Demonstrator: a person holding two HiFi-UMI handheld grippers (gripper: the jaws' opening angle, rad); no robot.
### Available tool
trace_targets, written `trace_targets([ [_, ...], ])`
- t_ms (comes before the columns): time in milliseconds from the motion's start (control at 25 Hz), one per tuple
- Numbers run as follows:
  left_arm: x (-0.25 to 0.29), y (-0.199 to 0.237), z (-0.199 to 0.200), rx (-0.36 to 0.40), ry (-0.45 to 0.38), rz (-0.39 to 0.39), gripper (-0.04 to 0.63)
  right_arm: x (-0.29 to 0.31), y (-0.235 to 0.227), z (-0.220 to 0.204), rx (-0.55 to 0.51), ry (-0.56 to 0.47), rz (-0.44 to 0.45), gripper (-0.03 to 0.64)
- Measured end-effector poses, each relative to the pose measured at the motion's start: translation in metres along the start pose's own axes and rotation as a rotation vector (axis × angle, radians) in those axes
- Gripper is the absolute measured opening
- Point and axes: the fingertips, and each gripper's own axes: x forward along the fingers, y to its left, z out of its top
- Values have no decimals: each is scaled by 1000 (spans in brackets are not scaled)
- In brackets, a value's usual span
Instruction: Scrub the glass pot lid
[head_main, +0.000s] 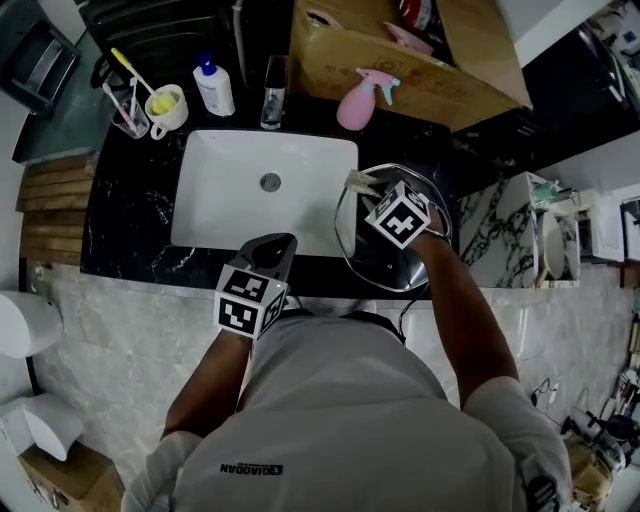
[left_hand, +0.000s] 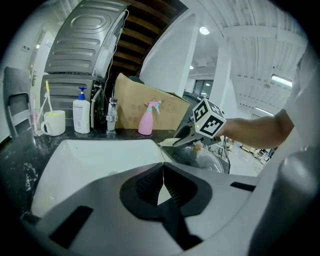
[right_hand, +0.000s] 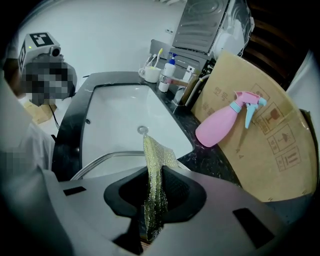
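I identify a washroom: white basin (head_main: 225, 205) set in a black marble worktop (head_main: 130, 215), with toothbrush mug (head_main: 167, 108), pump bottle (head_main: 213, 86), tap (head_main: 273, 93).

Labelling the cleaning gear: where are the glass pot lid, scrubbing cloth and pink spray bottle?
glass pot lid (head_main: 383, 264), head view, on the glass near its rim.
scrubbing cloth (right_hand: 152, 167), right gripper view, on the strip above the jaws.
pink spray bottle (right_hand: 218, 127), right gripper view, on its body.

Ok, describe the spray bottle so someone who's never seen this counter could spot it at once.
Find the white rectangular sink set in the black marble counter. Behind its back right corner, in front of the big cardboard box, stands the spray bottle. It is the only pink bottle on the counter, with a pale blue trigger, unlike the white pump bottle further left.
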Motion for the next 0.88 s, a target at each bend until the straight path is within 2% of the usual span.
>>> trace_targets([
  [360,-2,9,-5,-20,-9,6,15,1,27,8,-80,8,7,92],
  [880,2,-4,-8,-7,-6,-22,15,0,70,7,-286,13,-24,92],
])
